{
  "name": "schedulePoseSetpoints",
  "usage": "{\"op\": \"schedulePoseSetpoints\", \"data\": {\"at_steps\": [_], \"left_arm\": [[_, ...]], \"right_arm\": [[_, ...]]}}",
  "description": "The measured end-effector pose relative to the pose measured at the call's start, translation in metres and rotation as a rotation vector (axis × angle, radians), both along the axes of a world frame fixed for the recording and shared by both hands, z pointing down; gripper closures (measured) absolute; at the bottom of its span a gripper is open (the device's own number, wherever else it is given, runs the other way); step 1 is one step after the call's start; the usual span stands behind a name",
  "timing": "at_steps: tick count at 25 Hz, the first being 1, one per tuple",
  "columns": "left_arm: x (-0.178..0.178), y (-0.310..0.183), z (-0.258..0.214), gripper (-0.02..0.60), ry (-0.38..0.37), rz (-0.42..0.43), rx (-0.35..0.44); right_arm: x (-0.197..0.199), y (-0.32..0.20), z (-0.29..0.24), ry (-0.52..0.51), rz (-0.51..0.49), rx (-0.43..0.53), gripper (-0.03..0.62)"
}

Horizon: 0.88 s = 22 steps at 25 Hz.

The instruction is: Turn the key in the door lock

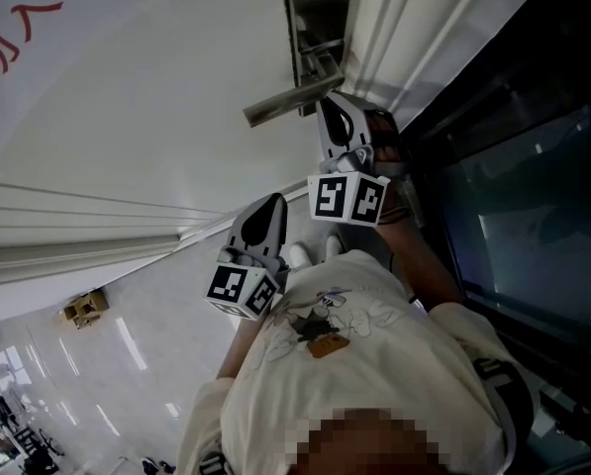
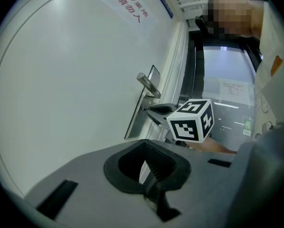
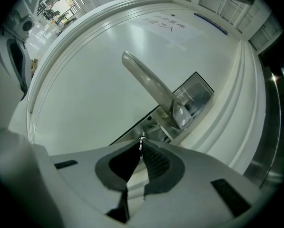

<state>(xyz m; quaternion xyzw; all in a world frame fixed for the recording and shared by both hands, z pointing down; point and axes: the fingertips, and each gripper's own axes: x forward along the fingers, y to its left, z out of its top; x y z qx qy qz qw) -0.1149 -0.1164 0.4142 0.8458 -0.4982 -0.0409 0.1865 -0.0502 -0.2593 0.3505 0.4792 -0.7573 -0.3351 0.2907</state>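
The person's shirt (image 1: 364, 364) fills the bottom of the head view, and both arms reach forward from it toward the door (image 1: 156, 97). The left claw (image 1: 272, 202) hangs back from the door, well apart from the metal plate (image 1: 318, 28). In its own view the jaws look pressed together with nothing between them. It seems parked there to stay out of the working hand's way.

The right claw (image 3: 141, 145) is at the plate, just under the lever handle (image 3: 149, 82). Its jaws are drawn in to a narrow slit and pinch a small bright piece of metal at their very tips. This is most likely the key (image 3: 141, 140), seated in the lock (image 3: 153, 127) below the handle. Only a sliver of it shows, so the keyhole itself cannot be made out. The claw points almost level and square to the door, which lines its grip up with the key's axis so that a roll of the wrist would turn it.

The grip looks taken and the turn not yet made. The hold is shallow, so the key may slip if the wrist wanders off that axis or catches the handle above.
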Motion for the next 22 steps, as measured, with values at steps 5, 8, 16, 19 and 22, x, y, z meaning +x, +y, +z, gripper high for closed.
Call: {"op": "schedulePoseSetpoints", "data": {"at_steps": [5, 8, 16, 19, 22], "left_arm": [[0.0004, 0.0011, -0.0001, 0.577, 0.001, 0.0, 0.0], [0.0014, 0.0014, -0.0005, 0.577, 0.001, 0.001, 0.0], [0.001, 0.0028, -0.0008, 0.577, -0.001, -0.002, 0.0], [0.0035, 0.0029, -0.0017, 0.577, -0.001, 0.002, 0.001], [0.0059, 0.0036, -0.0017, 0.577, -0.001, 0.005, 0.002]], "right_arm": [[0.0011, 0.0, -0.0017, -0.072, -0.001, -0.012, 0.574], [0.0018, -0.0003, -0.0026, -0.122, -0.005, -0.022, 0.576], [0.0044, -0.0019, -0.0047, -0.37, -0.045, -0.125, 0.574], [0.0042, -0.0023, -0.0053, -0.428, -0.061, -0.152, 0.574], [0.0043, -0.0024, -0.0054, -0.474, -0.073, -0.171, 0.574]]}}
